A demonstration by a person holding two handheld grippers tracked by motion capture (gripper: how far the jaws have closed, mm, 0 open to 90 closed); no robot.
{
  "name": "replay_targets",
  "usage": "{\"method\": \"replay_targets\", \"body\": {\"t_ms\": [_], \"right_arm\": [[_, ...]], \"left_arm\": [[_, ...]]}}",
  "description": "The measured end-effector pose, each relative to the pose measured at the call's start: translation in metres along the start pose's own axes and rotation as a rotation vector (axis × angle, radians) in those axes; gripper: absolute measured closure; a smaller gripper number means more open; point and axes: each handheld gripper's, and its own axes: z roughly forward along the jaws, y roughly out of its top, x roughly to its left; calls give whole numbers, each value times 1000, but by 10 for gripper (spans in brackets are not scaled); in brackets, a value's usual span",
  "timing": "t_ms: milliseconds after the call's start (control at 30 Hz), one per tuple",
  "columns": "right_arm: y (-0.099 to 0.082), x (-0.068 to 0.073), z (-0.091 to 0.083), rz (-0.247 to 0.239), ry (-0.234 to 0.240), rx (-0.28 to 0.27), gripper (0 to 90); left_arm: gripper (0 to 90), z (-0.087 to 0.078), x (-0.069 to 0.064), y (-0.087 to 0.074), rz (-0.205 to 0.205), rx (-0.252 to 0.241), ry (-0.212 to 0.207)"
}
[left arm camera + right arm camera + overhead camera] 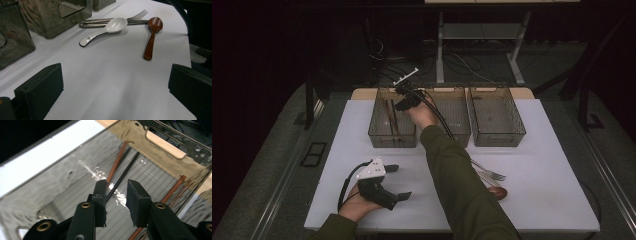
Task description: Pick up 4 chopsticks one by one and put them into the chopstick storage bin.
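Right gripper view: right hand-held gripper (115, 195) slightly parted, empty, above chopsticks (122, 176); no legible writing.

White table (542, 150), bearing three smoky clear bins in a row at the far edge: left bin (384, 137), middle bin (457, 122), right bin (497, 135). Nearer than the middle bin: metal fork (117, 21), white spoon (105, 30), brown wooden spoon (151, 37), close together.
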Motion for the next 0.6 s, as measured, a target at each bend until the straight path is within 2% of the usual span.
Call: {"method": "replay_targets", "body": {"t_ms": [233,433,600], "right_arm": [[-3,-2,-12,-12,41,-9,524],[-11,-8,-29,-24,82,-41,470],[-24,-9,-44,-62,122,-68,447]], "left_arm": [[0,1,0,0,-1,4,0],[0,0,1,0,11,13,2],[0,1,1,0,16,24,0]]}}
